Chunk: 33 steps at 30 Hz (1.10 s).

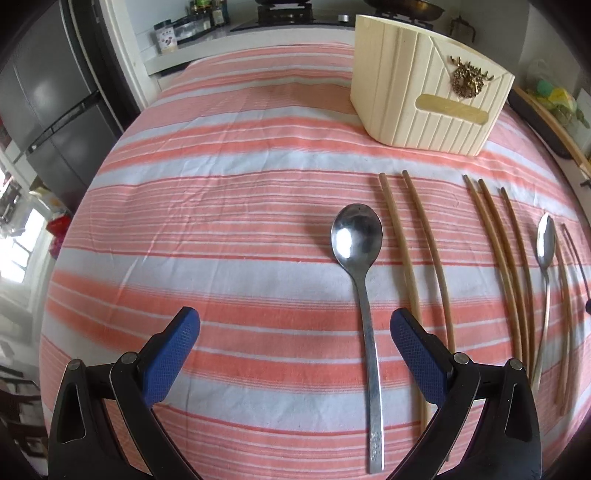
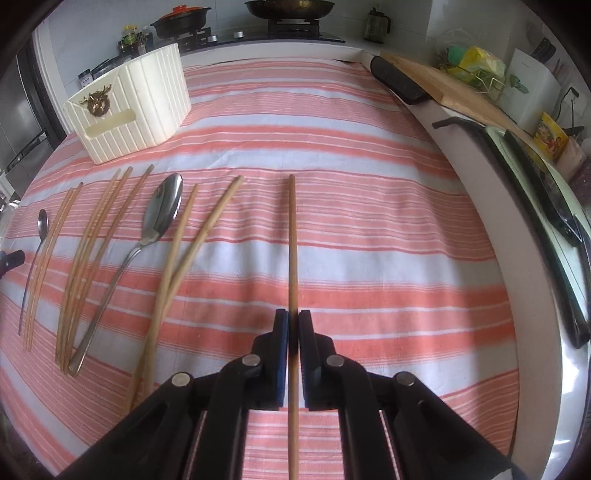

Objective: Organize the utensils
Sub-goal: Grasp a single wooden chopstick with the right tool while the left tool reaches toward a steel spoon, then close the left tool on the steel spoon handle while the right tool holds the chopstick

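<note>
My left gripper (image 1: 295, 319) is open above the striped cloth; a steel spoon (image 1: 364, 295) lies between its fingers, nearer the right one. Several wooden chopsticks (image 1: 424, 251) and a second spoon (image 1: 546, 258) lie to its right. My right gripper (image 2: 293, 317) is shut on a single wooden chopstick (image 2: 291, 236) that points away from me. In the right wrist view the other chopsticks (image 2: 96, 240) and a spoon (image 2: 159, 218) lie in a row at the left. A cream ribbed utensil holder (image 1: 424, 96) stands at the back; it also shows in the right wrist view (image 2: 147, 96).
The table (image 2: 369, 221) is covered with a pink and white striped cloth. A stove with pans (image 2: 291, 14) and jars sits behind it. A cutting board (image 2: 450, 88) and a dark tray edge (image 2: 535, 192) run along the right side. A fridge (image 1: 48, 110) stands at left.
</note>
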Each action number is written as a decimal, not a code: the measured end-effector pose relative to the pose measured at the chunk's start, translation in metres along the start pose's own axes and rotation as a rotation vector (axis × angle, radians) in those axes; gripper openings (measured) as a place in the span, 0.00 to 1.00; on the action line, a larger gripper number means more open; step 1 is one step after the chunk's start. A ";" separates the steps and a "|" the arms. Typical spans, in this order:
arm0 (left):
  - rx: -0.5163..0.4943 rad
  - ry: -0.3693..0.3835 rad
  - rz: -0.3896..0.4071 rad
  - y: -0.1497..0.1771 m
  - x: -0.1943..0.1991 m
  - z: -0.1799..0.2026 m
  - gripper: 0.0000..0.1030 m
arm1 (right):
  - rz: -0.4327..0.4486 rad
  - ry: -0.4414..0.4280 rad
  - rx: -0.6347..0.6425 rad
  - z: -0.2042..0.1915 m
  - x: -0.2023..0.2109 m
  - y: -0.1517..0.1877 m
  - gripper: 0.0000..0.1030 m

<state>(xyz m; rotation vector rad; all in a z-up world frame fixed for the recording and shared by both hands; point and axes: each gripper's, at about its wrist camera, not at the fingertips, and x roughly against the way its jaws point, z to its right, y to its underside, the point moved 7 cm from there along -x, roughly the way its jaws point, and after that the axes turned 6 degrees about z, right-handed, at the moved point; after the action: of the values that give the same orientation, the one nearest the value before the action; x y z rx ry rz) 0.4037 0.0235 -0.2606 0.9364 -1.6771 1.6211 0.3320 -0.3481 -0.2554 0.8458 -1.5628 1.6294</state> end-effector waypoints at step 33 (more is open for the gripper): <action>-0.015 0.123 0.089 -0.049 0.013 0.021 0.35 | -0.053 -0.167 -0.086 0.010 -0.028 -0.075 0.05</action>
<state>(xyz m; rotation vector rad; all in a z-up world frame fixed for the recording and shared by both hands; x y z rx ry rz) 0.4376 0.0023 -0.2237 0.7489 -1.6648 1.6867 0.4100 -0.3590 -0.2390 0.9897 -1.6975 1.4740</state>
